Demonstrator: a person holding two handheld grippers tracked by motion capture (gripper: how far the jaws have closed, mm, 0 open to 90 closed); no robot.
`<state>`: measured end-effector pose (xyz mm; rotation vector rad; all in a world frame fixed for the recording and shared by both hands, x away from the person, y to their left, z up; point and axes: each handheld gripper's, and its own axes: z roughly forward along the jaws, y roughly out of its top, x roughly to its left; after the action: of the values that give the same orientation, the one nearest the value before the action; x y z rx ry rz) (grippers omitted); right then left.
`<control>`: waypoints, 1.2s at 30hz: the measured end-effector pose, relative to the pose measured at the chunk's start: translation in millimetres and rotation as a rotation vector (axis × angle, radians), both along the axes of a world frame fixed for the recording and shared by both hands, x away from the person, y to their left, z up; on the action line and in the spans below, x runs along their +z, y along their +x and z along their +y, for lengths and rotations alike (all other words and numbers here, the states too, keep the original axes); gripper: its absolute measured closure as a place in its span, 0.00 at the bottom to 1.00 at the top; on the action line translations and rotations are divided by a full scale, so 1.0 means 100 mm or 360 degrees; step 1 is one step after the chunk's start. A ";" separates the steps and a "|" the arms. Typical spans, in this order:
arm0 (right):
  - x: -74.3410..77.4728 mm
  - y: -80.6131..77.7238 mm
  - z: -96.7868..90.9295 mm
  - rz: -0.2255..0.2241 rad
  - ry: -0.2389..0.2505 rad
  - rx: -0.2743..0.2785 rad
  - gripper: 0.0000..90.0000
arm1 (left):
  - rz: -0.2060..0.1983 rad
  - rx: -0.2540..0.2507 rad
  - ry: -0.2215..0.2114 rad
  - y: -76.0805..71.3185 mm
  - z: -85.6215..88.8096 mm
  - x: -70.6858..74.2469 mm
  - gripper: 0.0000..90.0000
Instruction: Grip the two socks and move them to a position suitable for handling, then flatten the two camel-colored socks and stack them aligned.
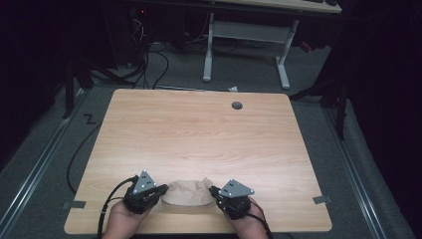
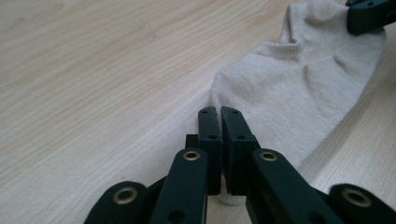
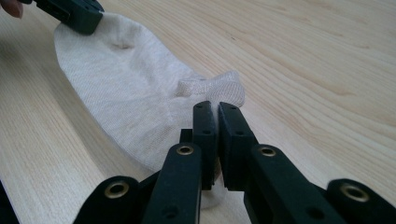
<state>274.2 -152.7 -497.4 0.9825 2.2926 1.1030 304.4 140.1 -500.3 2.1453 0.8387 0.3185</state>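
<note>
**A:** Looking at your setup from the high view: you're holding that beige sock [image 1: 188,193] down at the 6 o'clock edge of the bench [image 1: 199,134], one end in each tool. The sock is lying mostly flat on the wood, a bit bunched in the middle.

**B:** Yep. What's worrying you?

**A:** The grips look thin. In the left gripper view your left gripper [image 2: 219,112] is pinching just the edge of the fabric, jaws squeezed nearly together with only a sliver of sock [image 2: 299,93] between them. Same on the other side: in the right gripper view the right gripper [image 3: 217,106] is clamping right by the ribbed cuff [image 3: 212,86], jaws narrow, cloth pressed between them.

**B:** So both are holding?

**A:** Both are holding sock, nothing else, as far as I can tell. But if you're pulling the ends apart toward 9 and 3 o'clock, I'm guessing that small bite of knit could slip out, especially on the left. Stretchy fabric is creeping-prone.

**B:** Anything else?

**A:** You're working really near the bench's front edge. If one end pops free, the sock may be flopping off toward your lap. Also, if you're lifting unevenly, it might be twisting instead of spreading flat. I'd be sliding it toward 12 o'clock a little.
</note>
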 end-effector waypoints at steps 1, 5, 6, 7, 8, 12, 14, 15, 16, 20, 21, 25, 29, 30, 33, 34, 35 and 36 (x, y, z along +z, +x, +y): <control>-0.01 0.00 -0.01 0.0010 0.0002 -0.0002 0.96 | 0.0002 -0.0004 0.0019 0.01 -0.02 -0.02 0.97; -0.10 0.00 -0.01 0.0060 -0.0044 0.0017 0.96 | 0.0025 -0.0024 0.0067 0.03 -0.09 -0.08 0.97; -0.12 0.01 0.00 0.0069 -0.0060 0.0016 0.96 | 0.0027 -0.0029 0.0082 0.03 -0.10 -0.10 0.97; -0.13 0.01 0.01 0.0080 -0.0070 0.0013 0.95 | 0.0030 -0.0035 0.0105 0.03 -0.10 -0.11 0.97; -0.15 0.02 0.01 0.0085 -0.0077 0.0015 0.95 | 0.0032 -0.0037 0.0126 0.03 -0.10 -0.12 0.97; -0.19 0.05 0.03 0.0109 -0.0106 0.0006 0.95 | 0.0037 -0.0009 0.0129 0.04 -0.07 -0.15 0.96; -0.20 0.06 0.04 0.0108 -0.0109 -0.0003 0.95 | 0.0028 -0.0005 0.0142 0.04 -0.06 -0.15 0.96; -0.20 0.06 0.04 0.0098 -0.0112 -0.0002 0.94 | 0.0028 -0.0007 0.0148 0.04 -0.06 -0.15 0.96; -0.20 0.06 0.05 0.0094 -0.0119 -0.0005 0.93 | 0.0023 -0.0007 0.0149 0.04 -0.06 -0.15 0.96; -0.21 0.08 0.04 0.0103 -0.0102 -0.0003 0.82 | 0.0020 0.0009 0.0124 0.05 -0.04 -0.14 0.87; -0.20 0.09 0.04 0.0098 -0.0089 -0.0003 0.81 | 0.0011 0.0007 0.0100 0.05 -0.02 -0.13 0.85; -0.15 0.10 0.02 0.0086 -0.0024 -0.0017 0.76 | -0.0007 0.0042 0.0027 0.06 0.04 -0.09 0.74; -0.12 0.13 -0.03 0.0073 0.0014 -0.0031 0.74 | -0.0016 0.0085 -0.0010 0.07 0.10 -0.05 0.70; -0.11 0.14 -0.04 0.0072 0.0029 -0.0038 0.73 | -0.0018 0.0095 -0.0018 0.08 0.11 -0.05 0.70; -0.11 0.15 -0.08 0.0048 0.0034 -0.0039 0.72 | -0.0028 0.0126 -0.0040 0.10 0.15 -0.02 0.69; -0.10 0.16 -0.10 0.0043 0.0031 -0.0048 0.72 | -0.0035 0.0133 -0.0042 0.11 0.16 -0.02 0.69; -0.09 0.16 -0.11 0.0032 0.0033 -0.0054 0.71 | -0.0037 0.0144 -0.0046 0.12 0.18 -0.02 0.69; -0.09 0.17 -0.14 0.0021 0.0040 -0.0062 0.70 | -0.0043 0.0153 -0.0047 0.13 0.19 -0.01 0.68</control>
<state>291.5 -166.4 -506.2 1.0425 2.2657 1.1148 317.6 159.2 -501.7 2.0732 0.9271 0.3808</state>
